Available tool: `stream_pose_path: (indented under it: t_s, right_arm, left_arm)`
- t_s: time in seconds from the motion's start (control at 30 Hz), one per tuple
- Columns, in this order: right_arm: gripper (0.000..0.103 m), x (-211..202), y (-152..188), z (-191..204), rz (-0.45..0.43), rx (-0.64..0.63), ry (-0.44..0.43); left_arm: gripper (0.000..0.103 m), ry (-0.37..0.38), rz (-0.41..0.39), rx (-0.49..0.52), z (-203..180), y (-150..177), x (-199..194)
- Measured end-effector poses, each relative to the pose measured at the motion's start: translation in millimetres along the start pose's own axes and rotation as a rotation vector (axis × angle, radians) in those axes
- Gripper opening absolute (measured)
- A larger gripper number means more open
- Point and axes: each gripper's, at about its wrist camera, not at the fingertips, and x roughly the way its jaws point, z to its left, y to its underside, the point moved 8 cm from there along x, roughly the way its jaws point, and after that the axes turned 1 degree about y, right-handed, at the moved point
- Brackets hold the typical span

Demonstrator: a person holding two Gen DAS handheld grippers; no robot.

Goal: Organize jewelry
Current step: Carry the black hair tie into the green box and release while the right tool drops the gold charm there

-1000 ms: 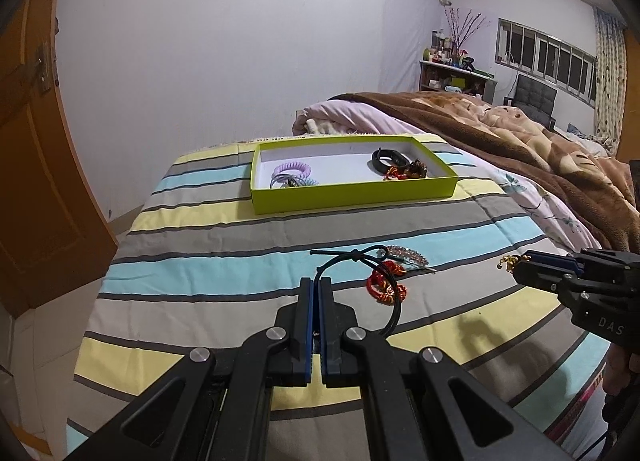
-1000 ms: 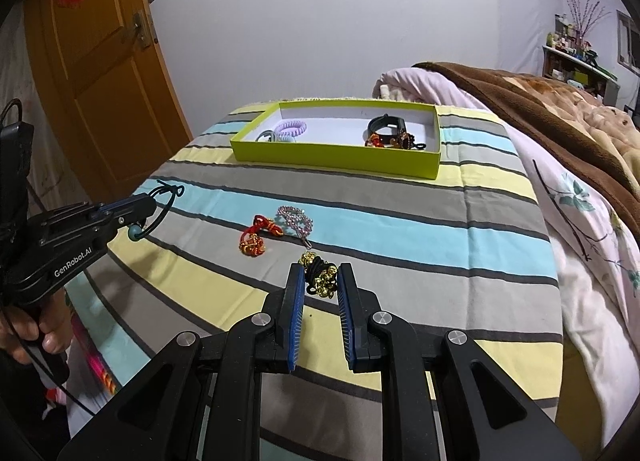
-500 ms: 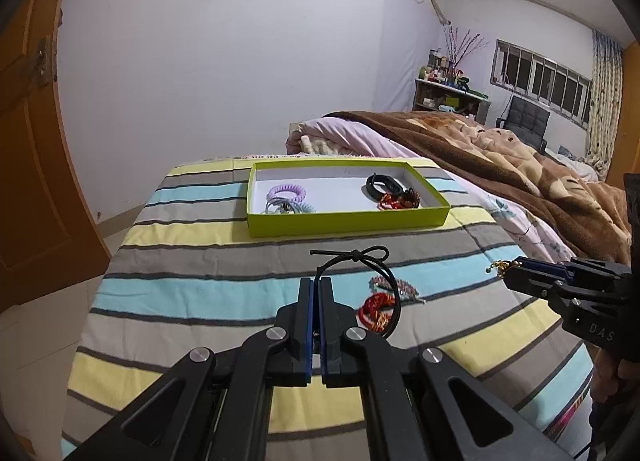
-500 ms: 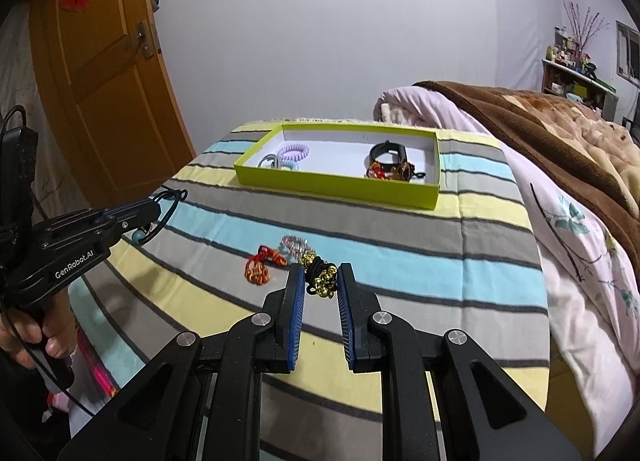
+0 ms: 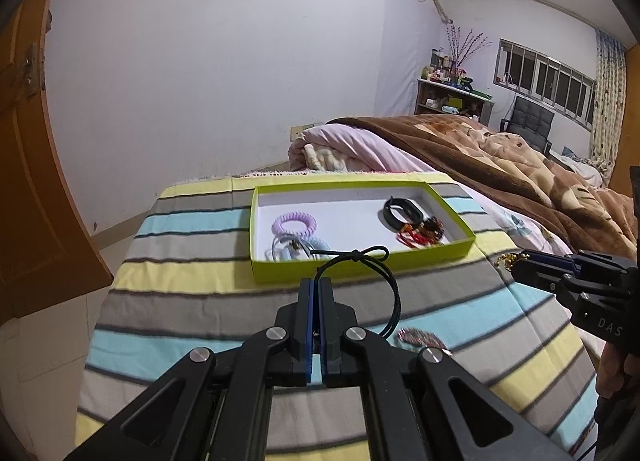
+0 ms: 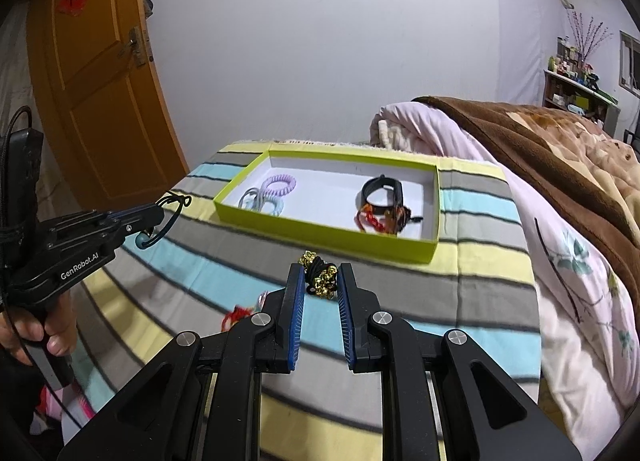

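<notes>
My left gripper [image 5: 316, 281] is shut on a thin black cord bracelet [image 5: 394, 289] whose loop hangs free to the right of the fingers. In the right wrist view that left gripper [image 6: 160, 213] sits at the left, and a teal bead [image 6: 141, 240] dangles from the cord. My right gripper [image 6: 320, 275] is shut on a bracelet of gold beads and black cord [image 6: 320, 281]. A yellow-green tray [image 5: 360, 265] lies just ahead on the striped bed cover. It holds a purple coil tie [image 5: 294, 223], a black band [image 5: 402, 213] and a red bracelet [image 5: 420, 237].
A beaded bracelet [image 5: 420, 339] and a red knotted bracelet [image 6: 236, 315] lie on the striped cover below the grippers. A brown blanket [image 6: 540, 149] and pink quilt fill the right side. An orange door [image 6: 92, 73] stands at the left. A hand [image 6: 36, 335] grips the left handle.
Both grippers have moved forward toward the tray with their bracelets still held. The loose bracelets on the cover have slipped back under the fingers.
</notes>
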Motion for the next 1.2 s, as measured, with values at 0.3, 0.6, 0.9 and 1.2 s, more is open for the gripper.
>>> stream_pose_path:
  t_s: [0.3,0.6,0.9,1.2]
  right_arm:
    - [0.017,45.9,-31.3,-6.6,0.019,-0.013,0.006]
    - [0.017,97.8,-48.0,-15.9,0.067,0.005,0.001]
    - [0.017,138.6,-47.5,-15.8,0.12,0.015,-0.012]
    - [0.017,162.1,-37.1,-24.2,0.168,0.028,-0.001]
  left_arm:
    - [0.001,-0.023,0.006,-0.006,19.2,-37.8,47.4]
    - [0.001,-0.047,0.047,0.009,34.8,-61.0,104.5]
    - [0.001,-0.084,0.113,0.026,43.8,-71.0,164.4]
    - [0.002,-0.114,0.176,-0.002,58.2,-61.9,205.0]
